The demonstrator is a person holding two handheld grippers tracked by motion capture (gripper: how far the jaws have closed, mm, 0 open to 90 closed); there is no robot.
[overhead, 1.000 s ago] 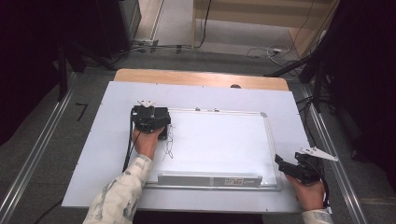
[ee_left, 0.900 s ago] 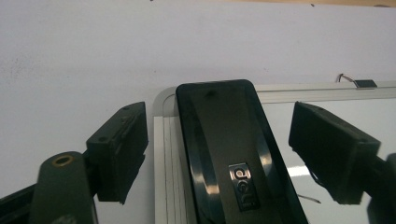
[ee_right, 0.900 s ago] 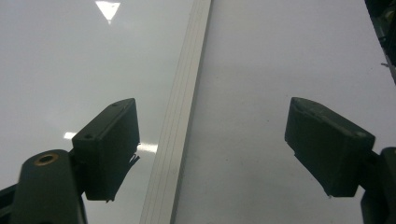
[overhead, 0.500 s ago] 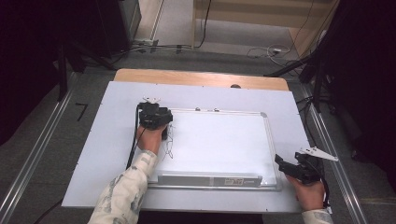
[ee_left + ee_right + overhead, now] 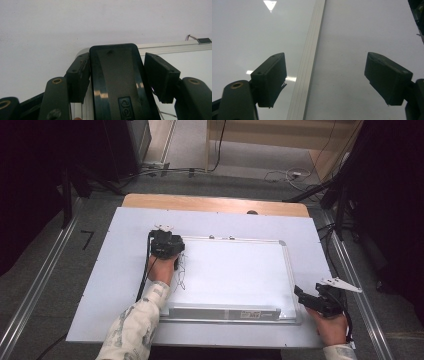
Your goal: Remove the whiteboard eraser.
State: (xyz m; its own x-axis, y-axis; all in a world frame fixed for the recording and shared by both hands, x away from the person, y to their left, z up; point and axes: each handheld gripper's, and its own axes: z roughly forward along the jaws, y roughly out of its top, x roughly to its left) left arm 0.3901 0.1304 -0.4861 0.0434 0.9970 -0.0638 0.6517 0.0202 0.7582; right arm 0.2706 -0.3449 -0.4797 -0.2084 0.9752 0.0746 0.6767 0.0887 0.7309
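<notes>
A white whiteboard with a silver frame lies flat on the table. My left gripper is at its far left corner, shut on a black board eraser. Its jaws have just been closing, and both pads now press the eraser's long sides. Thin dark scribbles mark the board just below that hand. My right gripper rests low at the board's near right corner. Its jaws stand open with nothing held, straddling the board's silver frame strip.
The board lies on a pale sheet over a wooden table. Metal rails run along both sides on the floor. Cables and dark stands lie beyond the far edge.
My left gripper has edged slightly right at the board's far left corner. The right hand has stayed put.
</notes>
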